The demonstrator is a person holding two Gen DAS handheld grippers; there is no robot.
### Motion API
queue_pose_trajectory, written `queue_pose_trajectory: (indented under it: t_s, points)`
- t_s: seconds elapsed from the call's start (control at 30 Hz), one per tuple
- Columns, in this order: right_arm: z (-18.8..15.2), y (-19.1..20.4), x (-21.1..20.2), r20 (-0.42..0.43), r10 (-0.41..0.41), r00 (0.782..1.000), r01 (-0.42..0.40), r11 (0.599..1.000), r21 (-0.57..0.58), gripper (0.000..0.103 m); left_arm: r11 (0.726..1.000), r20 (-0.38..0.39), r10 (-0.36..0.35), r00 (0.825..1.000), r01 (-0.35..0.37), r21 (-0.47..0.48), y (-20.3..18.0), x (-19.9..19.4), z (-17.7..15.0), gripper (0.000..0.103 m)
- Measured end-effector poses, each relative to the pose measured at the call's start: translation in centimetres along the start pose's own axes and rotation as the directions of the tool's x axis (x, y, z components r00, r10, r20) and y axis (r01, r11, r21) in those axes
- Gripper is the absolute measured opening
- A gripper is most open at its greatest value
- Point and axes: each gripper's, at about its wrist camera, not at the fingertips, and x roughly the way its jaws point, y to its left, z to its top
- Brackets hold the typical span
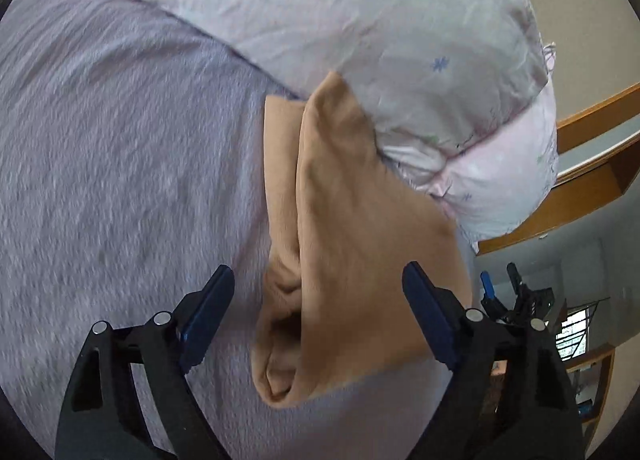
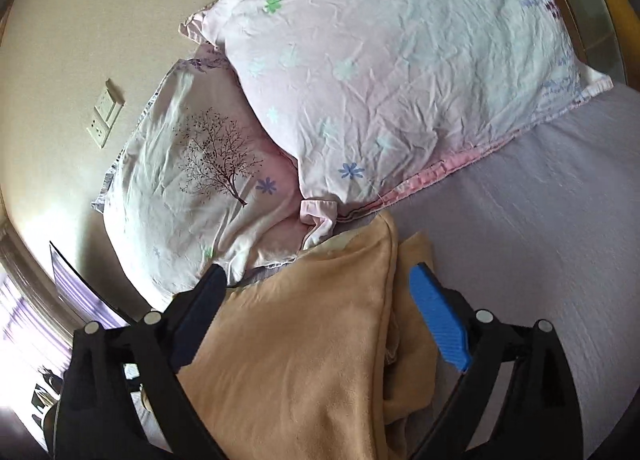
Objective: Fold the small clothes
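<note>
On the lavender woven bedsheet [image 1: 120, 164], in the left wrist view, lies the tan soft-knit small garment [image 1: 352, 228], partly folded: a broad flap lies over a narrower strip that shows along its nine-o'clock edge, and a bunched, pocket-like opening sits at its six-o'clock end. Its twelve-o'clock tip touches the pale pink pillow with small flower prints [image 1: 360, 12], which fills the frame from twelve to three o'clock. The left gripper [image 1: 318, 280] stands wide, its dark blue padded fingers [image 1: 208, 312] spread to either side of the garment and gripping nothing; whether the pads touch the cloth cannot be told. At four o'clock, off the bed edge, the right gripper [image 1: 502, 284] shows small and blurred, with a wooden shelf unit [image 1: 588, 196] behind it at three o'clock.

In the right wrist view, the same tan garment [image 2: 304, 348] fills the lower middle, running from the centre down to six o'clock, its broad flap on top and the narrower layer peeking out along the three-o'clock side. The right gripper [image 2: 320, 280] is spread wide as well: the dark finger at nine o'clock and the bright blue ribbed finger [image 2: 440, 324] at three o'clock flank the cloth without pinching it. The flower-print pillow [image 2: 400, 72] lies at twelve o'clock, overlapping a second pink-and-white pillow printed with a bare brown tree [image 2: 200, 180] at ten o'clock. The garment's far tip reaches the pillows' lower edges. The lavender sheet [image 2: 540, 220] stretches toward three o'clock, and a white wall socket plate [image 2: 105, 112] sits on the beige wall at nine o'clock.
</note>
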Motion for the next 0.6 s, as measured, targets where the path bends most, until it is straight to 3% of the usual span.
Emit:
queue_pose_trajectory:
  t_s: [0.13,0.17,0.23,0.27,0.43,0.53,0.6]
  points:
    - [0.1,-1.1,0.2,-0.02,0.03,0.999,-0.029,0.998,0.052,0.093,0.999,0.003,0.032,0.999,-0.032,0.01,-1.1,0.5,-1.2,0.077]
    - [0.2,-1.1,-0.1,-0.009,0.036,0.999,-0.035,0.998,0.042,0.093,0.999,-0.001,0.03,1.0,-0.03,-0.017,-1.0,0.9,-1.6,0.064]
    - [0.0,-0.9,-0.1,0.004,0.049,0.999,-0.049,0.998,0.038,0.093,0.998,0.015,0.035,0.999,-0.034,-0.048,-1.5,0.9,-1.5,0.024]
    - [0.1,-0.9,-0.3,0.008,0.059,0.998,-0.059,0.997,0.047,0.093,0.998,0.015,0.009,1.0,-0.008,-0.064,-1.9,1.2,-1.5,0.013]
    - [0.4,-2.2,-1.5,0.055,0.086,0.995,-0.092,0.99,0.109,0.093,0.993,0.069,-0.105,0.992,0.1,0.063,-9.3,-0.2,0.0,0.011]
    - [0.7,-3.0,-2.3,0.096,0.086,0.992,-0.099,0.985,0.14,0.093,0.966,0.03,-0.187,0.982,0.178,0.19,-16.3,1.8,0.3,0.011]
    - [0.8,-3.5,-2.8,0.113,0.063,0.992,-0.08,0.986,0.145,0.093,0.938,-0.046,-0.235,0.971,0.239,0.251,-20.8,5.4,-0.6,0.011]
